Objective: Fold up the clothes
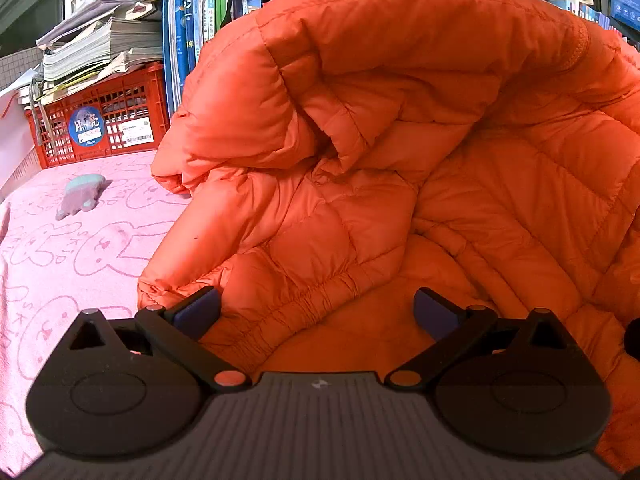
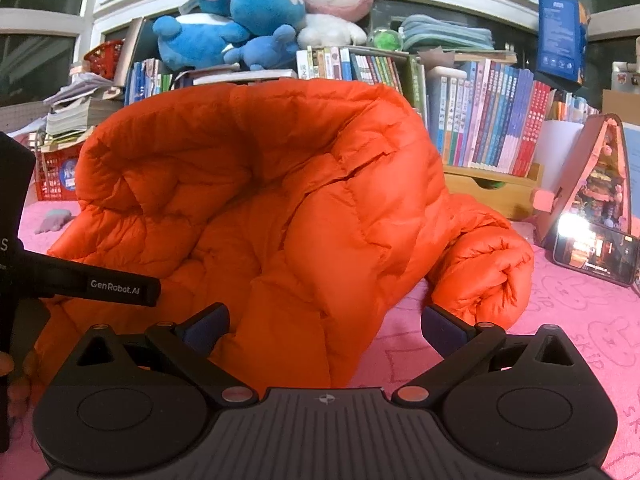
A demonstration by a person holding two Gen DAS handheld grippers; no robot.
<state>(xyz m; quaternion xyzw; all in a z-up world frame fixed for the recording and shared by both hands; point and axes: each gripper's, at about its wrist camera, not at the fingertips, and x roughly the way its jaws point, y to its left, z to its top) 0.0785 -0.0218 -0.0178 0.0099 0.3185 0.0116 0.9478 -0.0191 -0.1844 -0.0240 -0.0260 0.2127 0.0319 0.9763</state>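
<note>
Your left tongs (image 1: 316, 312) stand spread apart with the orange puffer jacket (image 1: 400, 160) heaped right in front, its elastic hem lying between the fingers. Your right tongs (image 2: 324, 326) are spread too, the jacket's edge between them over the pink bunny-print cover (image 2: 560, 340).

The orange jacket (image 1: 400, 160) runs past the right edge and hides the books (image 1: 188, 28) behind.

A pink blanket (image 2: 560, 320) printed with rabbit outlines covers the surface. On it lie an orange padded jacket (image 2: 280, 208), a small grey-green toy (image 1: 82, 196) (well apart), a red crate (image 1: 100, 128) and a phone (image 2: 596, 254).
</note>
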